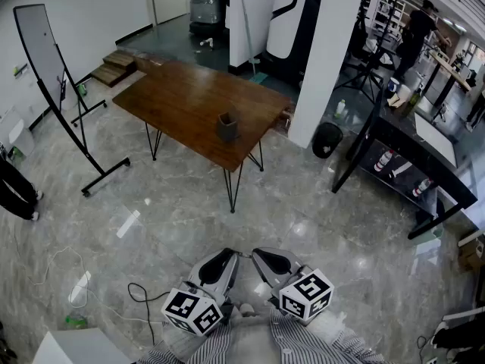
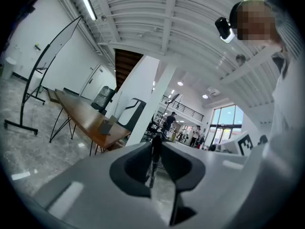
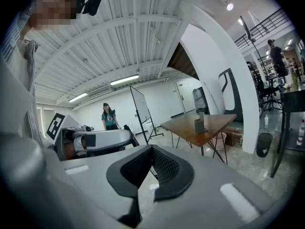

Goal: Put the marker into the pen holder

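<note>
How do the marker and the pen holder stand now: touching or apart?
Apart. The left gripper view shows the marker pinched in the left hand-held gripper, while the pen holder stands far off on the table.

Marker [image 2: 154, 157]: thin, dark, upright, pinched between jaws of left gripper [image 2: 155, 144]. Pen holder [image 1: 226, 126]: dark grey, square, upright on brown table [image 1: 182, 97], near its front corner.

I take this for an open-plan office or studio floor, though the far end is small and hard to read. A wooden table [image 1: 182, 97] stands at twelve o'clock on polished stone-look flooring [image 1: 303, 218], with a rolling whiteboard [image 1: 38, 44] at ten o'clock and a black workbench [image 1: 424, 154] at three. Past a white column [image 1: 326, 51], at one o'clock, a person [image 1: 415, 30] stands among tripods and shelving.
</note>
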Available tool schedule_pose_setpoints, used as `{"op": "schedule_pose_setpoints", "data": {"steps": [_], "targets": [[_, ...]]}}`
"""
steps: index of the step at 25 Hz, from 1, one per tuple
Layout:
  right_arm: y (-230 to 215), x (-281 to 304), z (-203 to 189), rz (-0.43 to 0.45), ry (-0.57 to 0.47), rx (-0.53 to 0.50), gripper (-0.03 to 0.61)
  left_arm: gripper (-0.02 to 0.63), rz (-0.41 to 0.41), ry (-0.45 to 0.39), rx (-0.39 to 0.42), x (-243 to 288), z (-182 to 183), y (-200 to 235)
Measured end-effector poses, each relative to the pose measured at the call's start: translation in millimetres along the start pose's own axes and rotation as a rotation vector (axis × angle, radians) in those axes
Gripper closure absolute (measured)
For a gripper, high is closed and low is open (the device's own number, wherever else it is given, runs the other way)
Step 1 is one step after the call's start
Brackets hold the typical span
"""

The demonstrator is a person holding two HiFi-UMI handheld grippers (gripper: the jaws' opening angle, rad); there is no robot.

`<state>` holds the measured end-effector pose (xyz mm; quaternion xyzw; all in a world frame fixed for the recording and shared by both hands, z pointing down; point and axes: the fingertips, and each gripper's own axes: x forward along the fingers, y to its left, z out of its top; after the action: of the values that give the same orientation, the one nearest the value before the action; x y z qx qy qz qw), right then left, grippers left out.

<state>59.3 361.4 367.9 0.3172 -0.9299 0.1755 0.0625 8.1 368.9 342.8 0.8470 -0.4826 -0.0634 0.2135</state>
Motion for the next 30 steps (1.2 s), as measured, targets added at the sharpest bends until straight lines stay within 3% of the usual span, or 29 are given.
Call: {"op": "schedule_pose_setpoints", "data": {"steps": [8,13,30], "targets": [[-30.2,23.3,-3.1,0.011,0.015,0.029,0.578,0.549,-0.001,0.022,-0.005,36.6,-6.3,19.3],[-58.3,59.0,2.4,0.000,0.026,0.046,0.578,0.549,0.007,0.041,-0.031,67.0,-0.6,56.1],[-195.4,256.1,102.4,-0.087,0.004,0.074,0.578,0.549,-0.033,0.072,-0.030,231.9,113.2,231.0]]}}
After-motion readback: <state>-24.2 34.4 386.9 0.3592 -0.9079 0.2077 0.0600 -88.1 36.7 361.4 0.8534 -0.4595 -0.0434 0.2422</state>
